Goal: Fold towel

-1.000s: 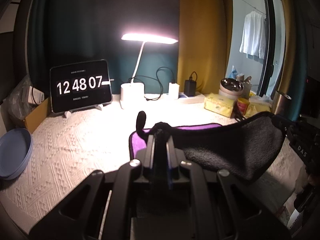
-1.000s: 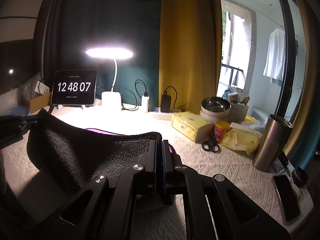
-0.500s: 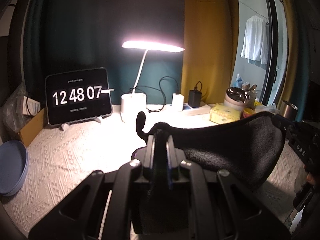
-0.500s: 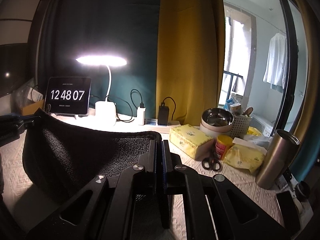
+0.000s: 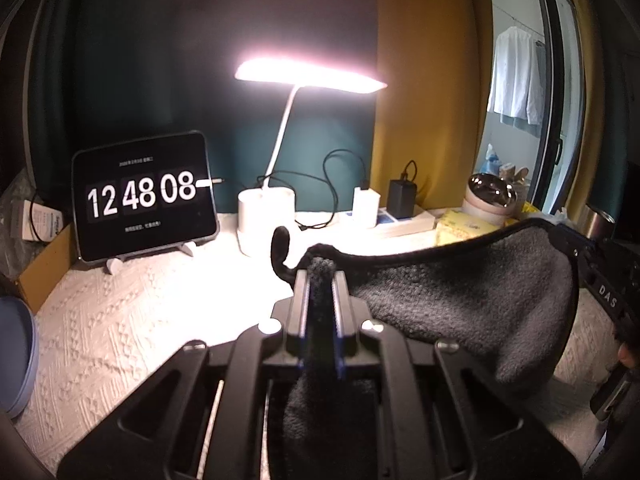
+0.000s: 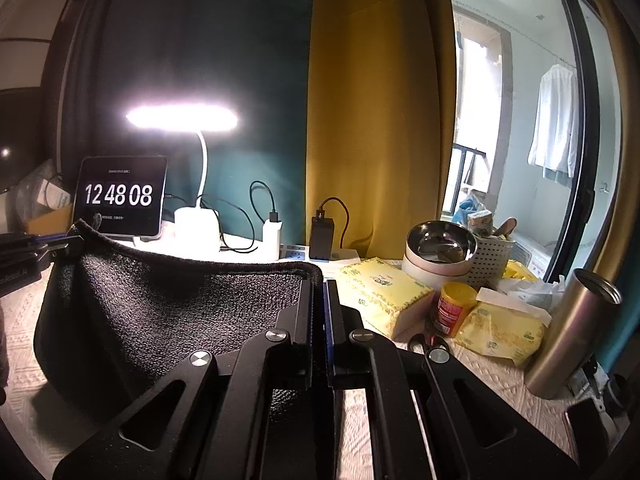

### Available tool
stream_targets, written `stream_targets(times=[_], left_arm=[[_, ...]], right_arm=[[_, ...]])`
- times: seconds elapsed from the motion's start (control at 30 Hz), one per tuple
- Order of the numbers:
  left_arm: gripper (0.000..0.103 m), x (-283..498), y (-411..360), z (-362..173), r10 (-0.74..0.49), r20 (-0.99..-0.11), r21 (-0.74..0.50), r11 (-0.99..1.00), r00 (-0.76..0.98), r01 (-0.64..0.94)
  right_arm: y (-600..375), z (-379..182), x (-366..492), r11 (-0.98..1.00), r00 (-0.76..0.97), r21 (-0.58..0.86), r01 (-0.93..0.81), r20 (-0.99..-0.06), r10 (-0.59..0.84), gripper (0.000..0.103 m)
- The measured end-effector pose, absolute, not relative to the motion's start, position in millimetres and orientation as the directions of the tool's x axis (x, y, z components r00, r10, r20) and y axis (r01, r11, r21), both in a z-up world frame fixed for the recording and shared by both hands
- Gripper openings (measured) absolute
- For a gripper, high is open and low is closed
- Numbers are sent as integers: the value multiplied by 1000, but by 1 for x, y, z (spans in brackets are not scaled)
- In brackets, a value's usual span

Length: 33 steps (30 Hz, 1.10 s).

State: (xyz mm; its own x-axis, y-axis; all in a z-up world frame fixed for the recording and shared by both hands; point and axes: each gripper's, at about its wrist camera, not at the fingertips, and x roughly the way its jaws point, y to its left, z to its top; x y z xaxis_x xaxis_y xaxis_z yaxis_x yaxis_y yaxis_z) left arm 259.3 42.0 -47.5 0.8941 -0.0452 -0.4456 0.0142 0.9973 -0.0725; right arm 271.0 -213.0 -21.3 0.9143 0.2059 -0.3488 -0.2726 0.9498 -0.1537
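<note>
A dark grey towel (image 5: 460, 296) hangs in the air between my two grippers, sagging in the middle above the white textured tablecloth (image 5: 120, 320). My left gripper (image 5: 320, 276) is shut on one top corner of the towel. My right gripper (image 6: 318, 284) is shut on the other top corner; the towel (image 6: 160, 308) stretches from it to the left. Each gripper shows in the other's view: the right one (image 5: 592, 264) and the left one (image 6: 52, 246). The towel's lower edge is hidden behind the gripper bodies.
At the back stand a tablet clock (image 5: 144, 196), a lit desk lamp (image 5: 266, 216) and chargers (image 6: 320, 238). On the right are tissue packs (image 6: 380, 292), a metal bowl (image 6: 440, 248), a yellow jar (image 6: 454, 308), scissors (image 6: 428, 344) and a steel tumbler (image 6: 568, 332). A blue plate (image 5: 16, 348) lies at the left.
Both grippers have lifted the towel higher off the table; its purple side no longer shows and the towel hangs clear. Both cameras see more of the wall and less of the table.
</note>
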Motion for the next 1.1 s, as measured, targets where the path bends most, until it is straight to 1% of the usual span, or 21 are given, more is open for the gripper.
stream_targets(times=[0.43,0.6,0.8,0.9,1.1], left_arm=[[10,303,41,-77,-49,-501,-67,998,864,18],[10,318,41,-90,-23,-543,-49,999,839,-5],[10,333,43,-108,-24,-600,-54,998,799,-11],[10,337,44,-111,-28,-615,-61,998,788,-12],[12,350,46,-124,-25,-679,-70,997,734,-31]], right_arm=[[-209,-44,317,956,898,-124,-265,-394,197,5],[-207,-55,332,957,879,-118,-266,-436,191,5],[-206,-72,351,956,835,-79,-283,-510,206,5],[-205,-74,355,956,827,-74,-283,-523,204,5],[-204,-86,371,960,776,-57,-275,-602,187,5]])
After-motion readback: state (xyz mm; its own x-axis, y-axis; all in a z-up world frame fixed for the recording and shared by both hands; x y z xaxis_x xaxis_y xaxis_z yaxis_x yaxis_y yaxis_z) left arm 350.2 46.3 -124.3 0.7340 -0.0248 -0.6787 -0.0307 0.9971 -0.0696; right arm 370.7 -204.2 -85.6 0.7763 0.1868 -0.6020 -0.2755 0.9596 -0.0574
